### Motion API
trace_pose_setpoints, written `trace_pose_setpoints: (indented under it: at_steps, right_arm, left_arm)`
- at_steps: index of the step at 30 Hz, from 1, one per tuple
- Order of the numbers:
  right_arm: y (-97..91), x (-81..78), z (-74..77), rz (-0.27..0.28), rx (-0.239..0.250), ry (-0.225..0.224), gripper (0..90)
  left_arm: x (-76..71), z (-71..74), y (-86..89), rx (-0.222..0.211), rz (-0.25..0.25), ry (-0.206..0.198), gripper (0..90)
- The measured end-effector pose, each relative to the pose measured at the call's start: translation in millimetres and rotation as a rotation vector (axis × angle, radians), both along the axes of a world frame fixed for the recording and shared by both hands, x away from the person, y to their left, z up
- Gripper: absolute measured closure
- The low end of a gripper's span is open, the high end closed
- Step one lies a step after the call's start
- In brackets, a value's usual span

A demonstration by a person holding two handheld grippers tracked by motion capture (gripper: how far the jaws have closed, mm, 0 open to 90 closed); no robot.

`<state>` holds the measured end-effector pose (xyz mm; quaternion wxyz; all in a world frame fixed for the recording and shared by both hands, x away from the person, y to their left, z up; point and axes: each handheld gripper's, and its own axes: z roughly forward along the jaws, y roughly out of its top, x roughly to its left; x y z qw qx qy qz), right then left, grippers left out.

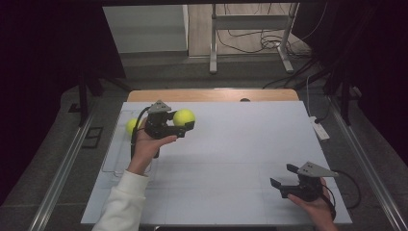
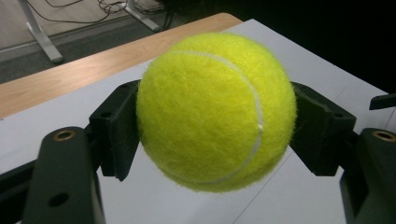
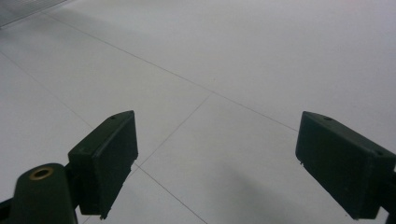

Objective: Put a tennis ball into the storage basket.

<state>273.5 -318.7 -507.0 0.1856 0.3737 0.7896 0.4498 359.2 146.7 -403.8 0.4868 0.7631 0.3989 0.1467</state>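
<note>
Above the white tabletop, the left gripper squeezes a tennis ball; keep squeezing while moving slowly. The right gripper has wide, empty fingers.

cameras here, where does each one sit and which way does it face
High view: above the person's side, looking forward and down on the table; both forearms, left gripper, right gripper.
Left gripper view: rides the left gripper, looking along its fingers clamped on a tennis ball.
Right gripper view: rides the right gripper, looking down along its spread fingers at the tabletop.
Shared: high and left gripper views both show the held ball.
</note>
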Motion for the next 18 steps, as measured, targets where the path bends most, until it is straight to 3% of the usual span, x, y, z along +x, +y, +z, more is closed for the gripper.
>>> trace_pose_setpoints:
  at_steps: [18]
  right_arm:
    - [0.0, -0.1, 0.1, 0.000, -0.003, -0.002, 13.4]
  left_arm:
    - [-2.4, 4.0, 21.7, 0.002, 0.078, -0.009, 26.7]
